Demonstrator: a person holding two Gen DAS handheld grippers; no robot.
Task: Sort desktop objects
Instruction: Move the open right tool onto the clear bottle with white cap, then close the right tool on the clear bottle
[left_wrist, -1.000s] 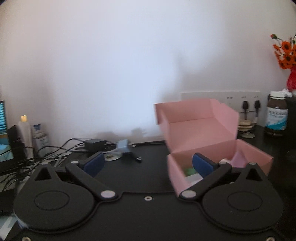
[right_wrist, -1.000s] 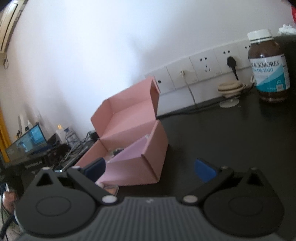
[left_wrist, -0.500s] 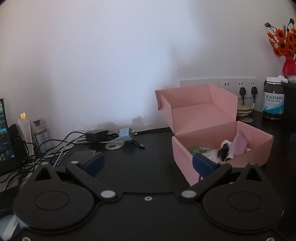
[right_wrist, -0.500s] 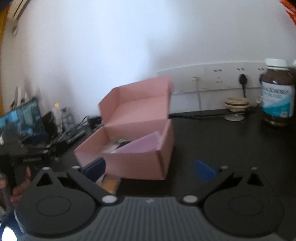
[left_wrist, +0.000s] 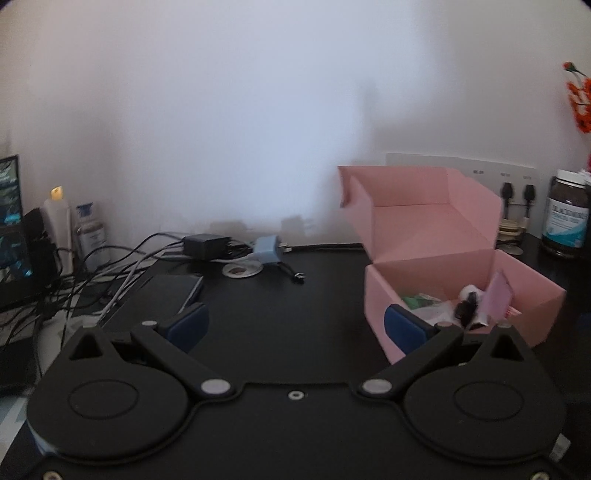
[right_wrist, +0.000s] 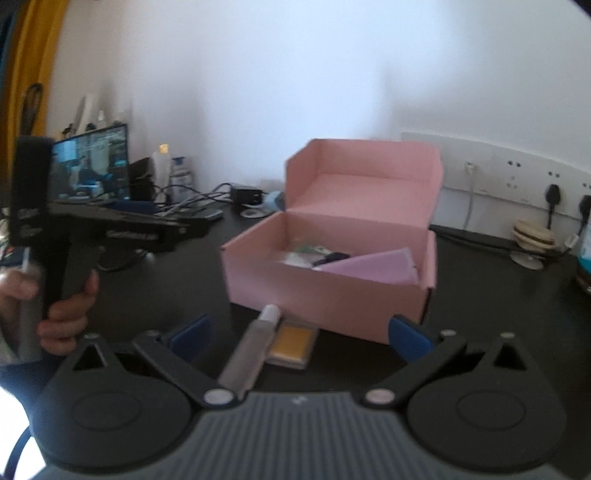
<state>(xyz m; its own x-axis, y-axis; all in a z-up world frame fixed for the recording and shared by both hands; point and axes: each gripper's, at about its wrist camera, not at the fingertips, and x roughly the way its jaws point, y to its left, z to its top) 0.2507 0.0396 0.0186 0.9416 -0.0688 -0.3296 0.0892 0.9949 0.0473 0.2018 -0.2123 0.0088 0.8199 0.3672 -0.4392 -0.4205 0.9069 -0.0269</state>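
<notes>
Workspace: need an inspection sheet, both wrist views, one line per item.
Surface: black desk, dark and matte.
Job's things: pink box open, lid upright, holding a lilac card, a black item and clear packets; silver tube and yellow flat case lie on the desk, in front of the box.
Clutter: brown supplement bottle, two small bottles at left, blue adapter.
Grippers: left gripper open, empty; right gripper open, empty, above the tube.
Cables: tangle at left; plugs in wall sockets.
Surroundings: white wall, lit screen, orange flowers.
</notes>
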